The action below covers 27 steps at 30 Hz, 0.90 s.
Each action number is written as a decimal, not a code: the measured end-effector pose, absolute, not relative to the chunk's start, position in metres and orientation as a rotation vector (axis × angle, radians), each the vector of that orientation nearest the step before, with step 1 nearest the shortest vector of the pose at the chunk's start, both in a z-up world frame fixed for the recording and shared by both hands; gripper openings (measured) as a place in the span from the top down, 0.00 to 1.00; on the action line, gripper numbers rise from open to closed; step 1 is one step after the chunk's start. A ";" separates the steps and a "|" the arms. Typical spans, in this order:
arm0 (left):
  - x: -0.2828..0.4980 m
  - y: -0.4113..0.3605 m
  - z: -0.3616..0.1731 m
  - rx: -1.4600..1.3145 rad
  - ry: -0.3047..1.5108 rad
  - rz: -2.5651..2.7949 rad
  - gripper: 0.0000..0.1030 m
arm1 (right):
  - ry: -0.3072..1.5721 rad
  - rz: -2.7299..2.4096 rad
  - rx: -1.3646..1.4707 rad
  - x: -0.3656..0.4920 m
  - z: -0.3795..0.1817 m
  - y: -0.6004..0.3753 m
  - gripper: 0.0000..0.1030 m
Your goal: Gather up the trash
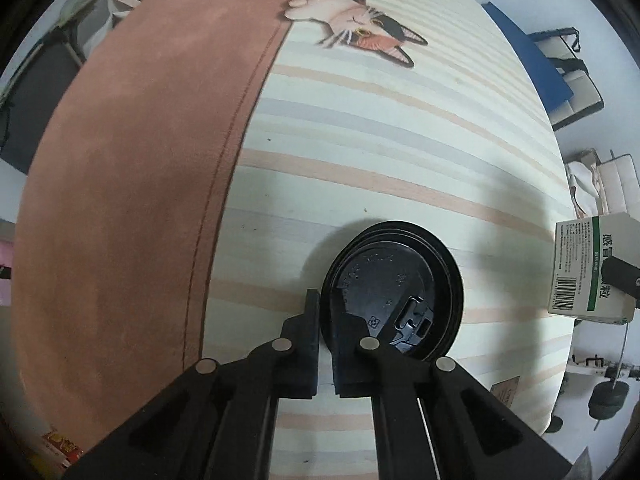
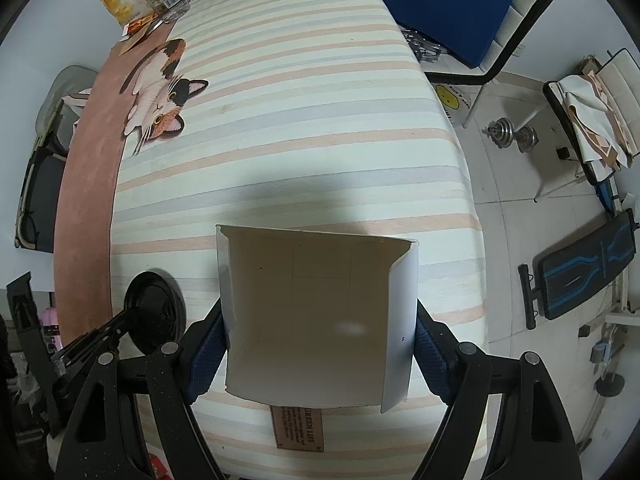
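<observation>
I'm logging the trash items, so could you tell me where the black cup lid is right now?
The black cup lid lies on the striped tablecloth, its rim pinched by the left gripper, left of the white box.

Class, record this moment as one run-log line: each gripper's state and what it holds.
left gripper: shut on black cup lid rim | right gripper: shut on open white carton | striped tablecloth
</observation>
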<state>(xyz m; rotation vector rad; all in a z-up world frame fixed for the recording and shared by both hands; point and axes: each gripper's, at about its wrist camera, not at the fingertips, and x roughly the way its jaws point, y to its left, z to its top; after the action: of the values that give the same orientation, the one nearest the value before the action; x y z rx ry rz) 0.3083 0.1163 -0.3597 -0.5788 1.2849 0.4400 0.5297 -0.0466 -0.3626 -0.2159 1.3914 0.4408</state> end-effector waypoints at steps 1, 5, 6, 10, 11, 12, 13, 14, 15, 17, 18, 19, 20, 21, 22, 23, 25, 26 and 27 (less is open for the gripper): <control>0.307 0.117 -0.356 -0.579 1.277 0.446 0.98 | 1.391 0.441 -0.211 0.530 -0.362 -0.048 0.19; 0.295 0.117 -0.334 -0.568 1.228 0.467 0.98 | 1.384 0.450 -0.202 0.527 -0.359 -0.053 0.19; 0.292 0.117 -0.329 -0.565 1.215 0.466 0.98 | 1.378 0.456 -0.205 0.524 -0.357 -0.054 0.19; 0.278 0.112 -0.302 -0.546 1.159 0.455 0.99 | 1.358 0.470 -0.205 0.508 -0.350 -0.060 0.19; 0.274 0.110 -0.297 -0.540 1.147 0.452 0.99 | 1.355 0.472 -0.204 0.502 -0.348 -0.062 0.19; 0.268 0.110 -0.292 -0.535 1.136 0.446 0.99 | 1.352 0.473 -0.202 0.496 -0.347 -0.064 0.19; 0.264 0.109 -0.289 -0.536 1.126 0.438 0.99 | 1.349 0.472 -0.200 0.488 -0.345 -0.065 0.19; 0.260 0.108 -0.287 -0.539 1.116 0.431 0.99 | 1.348 0.470 -0.196 0.482 -0.344 -0.067 0.19; 0.254 0.108 -0.285 -0.539 1.110 0.428 0.99 | 1.348 0.466 -0.187 0.474 -0.343 -0.070 0.19; 0.241 0.107 -0.279 -0.537 1.095 0.426 0.99 | 1.347 0.469 -0.170 0.456 -0.339 -0.075 0.19; 0.236 0.107 -0.277 -0.539 1.088 0.424 0.99 | 1.344 0.473 -0.166 0.448 -0.337 -0.076 0.19; 0.228 0.105 -0.274 -0.536 1.076 0.418 0.99 | 1.337 0.476 -0.162 0.439 -0.334 -0.078 0.19; 0.220 0.103 -0.271 -0.531 1.066 0.405 0.99 | 1.325 0.478 -0.155 0.427 -0.330 -0.080 0.19; 0.213 0.101 -0.269 -0.527 1.062 0.392 0.99 | 1.317 0.478 -0.149 0.416 -0.329 -0.082 0.19; 0.201 0.096 -0.267 -0.512 1.059 0.367 0.99 | 1.312 0.477 -0.142 0.405 -0.328 -0.085 0.19; 0.188 0.092 -0.266 -0.498 1.058 0.349 0.99 | 1.307 0.473 -0.133 0.386 -0.328 -0.090 0.19; 0.160 0.083 -0.268 -0.485 1.059 0.321 0.99 | 1.310 0.462 -0.103 0.349 -0.330 -0.102 0.19; 0.150 0.080 -0.270 -0.489 1.061 0.312 0.99 | 1.314 0.456 -0.092 0.332 -0.332 -0.108 0.19; 0.131 0.077 -0.275 -0.492 1.072 0.299 0.99 | 1.320 0.448 -0.081 0.313 -0.336 -0.114 0.19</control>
<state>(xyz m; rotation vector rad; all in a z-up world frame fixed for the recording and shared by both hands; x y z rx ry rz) 0.1312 0.0770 -0.2750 -0.4920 1.0724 0.2992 0.3132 -0.1144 -0.3356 -0.0811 1.3204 0.4484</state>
